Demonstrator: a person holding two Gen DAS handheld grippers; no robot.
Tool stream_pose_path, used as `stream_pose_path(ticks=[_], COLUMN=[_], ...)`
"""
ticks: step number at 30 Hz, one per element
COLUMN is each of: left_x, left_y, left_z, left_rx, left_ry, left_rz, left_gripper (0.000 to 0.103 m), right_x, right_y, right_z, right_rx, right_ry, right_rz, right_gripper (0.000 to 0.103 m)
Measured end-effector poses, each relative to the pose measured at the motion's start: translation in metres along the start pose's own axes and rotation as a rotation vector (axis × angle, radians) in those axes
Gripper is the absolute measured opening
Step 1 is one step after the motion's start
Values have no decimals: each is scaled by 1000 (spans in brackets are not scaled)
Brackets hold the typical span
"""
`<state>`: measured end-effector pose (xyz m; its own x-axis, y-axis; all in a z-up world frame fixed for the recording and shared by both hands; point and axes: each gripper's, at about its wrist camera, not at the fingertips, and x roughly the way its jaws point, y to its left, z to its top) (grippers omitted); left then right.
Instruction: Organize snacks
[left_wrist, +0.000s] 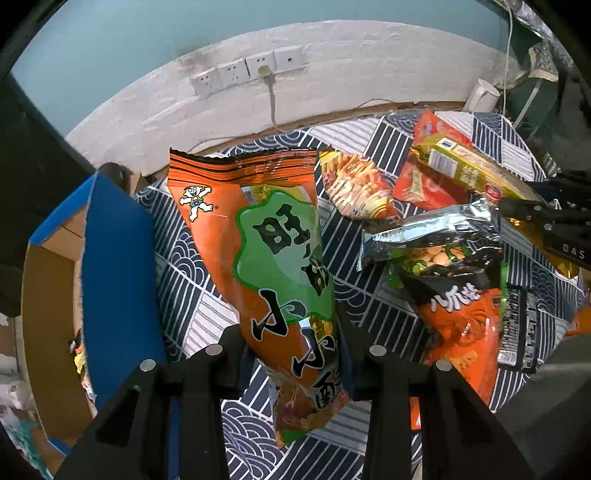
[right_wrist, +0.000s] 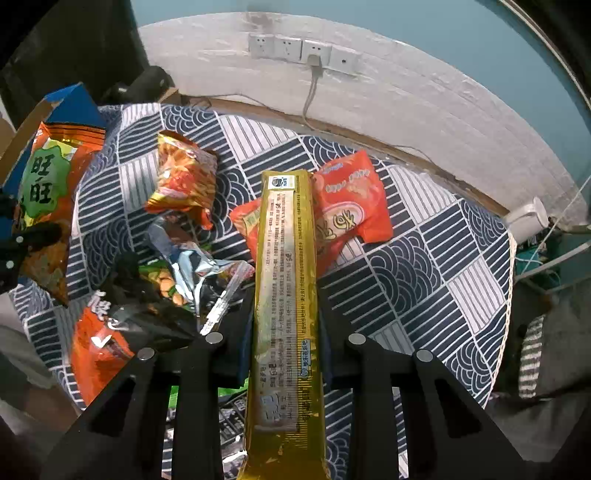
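Left tongs (left_wrist: 291, 354) clamp the orange bag (left_wrist: 266, 258), lifted beside the box (left_wrist: 118, 258); right tongs (right_wrist: 284, 332) clamp the gold pack (right_wrist: 286, 295). Four snack bags lie on the table (right_wrist: 424, 266), so sorting looks barely begun.

"旺旺" on orange snack bag (left_wrist: 258, 258)

- You have the box (left_wrist: 118, 258) standing at the table's (right_wrist: 424, 258) left edge.
- Your chip bag (right_wrist: 184, 177) lies left of the flat pack (right_wrist: 354, 199), both near the table's back edge.
- The torn bag (right_wrist: 177, 273) lies in front of the chip bag.
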<state>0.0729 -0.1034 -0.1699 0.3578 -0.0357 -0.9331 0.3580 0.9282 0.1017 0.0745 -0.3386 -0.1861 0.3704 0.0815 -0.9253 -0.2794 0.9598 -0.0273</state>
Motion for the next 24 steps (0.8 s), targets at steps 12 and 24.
stream_pose_path(ticks=[12,24], left_x=[-34,-63], left_y=[0,6], left_z=[0,-7], left_rx=[32,58], left_ry=[-74,-131], left_rz=[24,46], left_gripper=[38,38], right_x=[-47,-89], right_y=[14,44], right_z=[1,6], right_rx=[11,-33], right_ry=[-73,-137], right_rz=[26,58], right_gripper=[27,27])
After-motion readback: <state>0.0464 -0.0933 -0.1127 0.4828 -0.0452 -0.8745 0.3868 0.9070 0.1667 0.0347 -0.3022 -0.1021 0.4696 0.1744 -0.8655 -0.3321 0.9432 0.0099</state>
